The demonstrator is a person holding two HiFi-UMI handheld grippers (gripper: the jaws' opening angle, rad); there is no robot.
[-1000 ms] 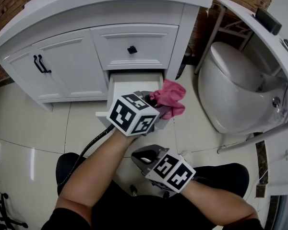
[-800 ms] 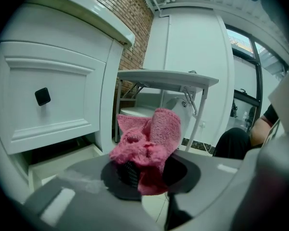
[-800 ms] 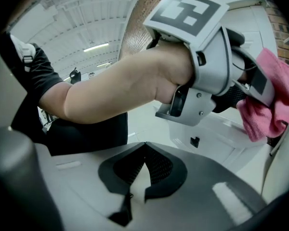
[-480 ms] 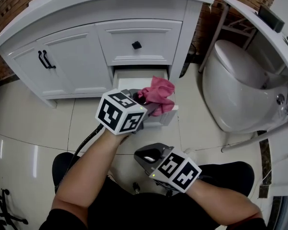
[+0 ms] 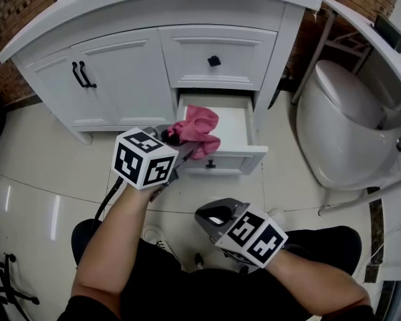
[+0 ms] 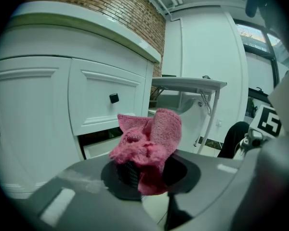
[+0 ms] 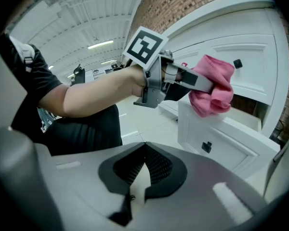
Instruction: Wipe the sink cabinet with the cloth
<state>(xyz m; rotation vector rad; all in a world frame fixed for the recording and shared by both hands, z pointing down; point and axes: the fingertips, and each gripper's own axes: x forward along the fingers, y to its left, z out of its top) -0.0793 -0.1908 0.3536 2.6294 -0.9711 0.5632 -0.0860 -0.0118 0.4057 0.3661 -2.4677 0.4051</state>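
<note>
A pink cloth [image 5: 195, 129] is bunched in my left gripper [image 5: 182, 139], which is shut on it at the left edge of the open lower drawer [image 5: 234, 160] of the white sink cabinet [image 5: 120, 79]. In the left gripper view the cloth [image 6: 147, 141] fills the jaws of that gripper [image 6: 143, 170], with the shut upper drawer's black knob [image 6: 114, 98] behind it. My right gripper [image 5: 215, 217] hangs lower, over the floor, shut and empty. Its own view shows the right gripper [image 7: 143, 150] pointing at the cloth [image 7: 213, 84] above the drawer front [image 7: 231, 143].
A white toilet [image 5: 347, 122] stands right of the cabinet. Two cabinet doors with black handles [image 5: 82, 74] are shut at the left. A black cable [image 5: 110, 196] trails from the left gripper. The person's knees and a dark stool [image 5: 87, 236] are below, on the glossy tile floor [image 5: 40, 179].
The left gripper has carried the cloth leftward across the open drawer, from its right front corner to its left side. The right gripper has hardly moved.
</note>
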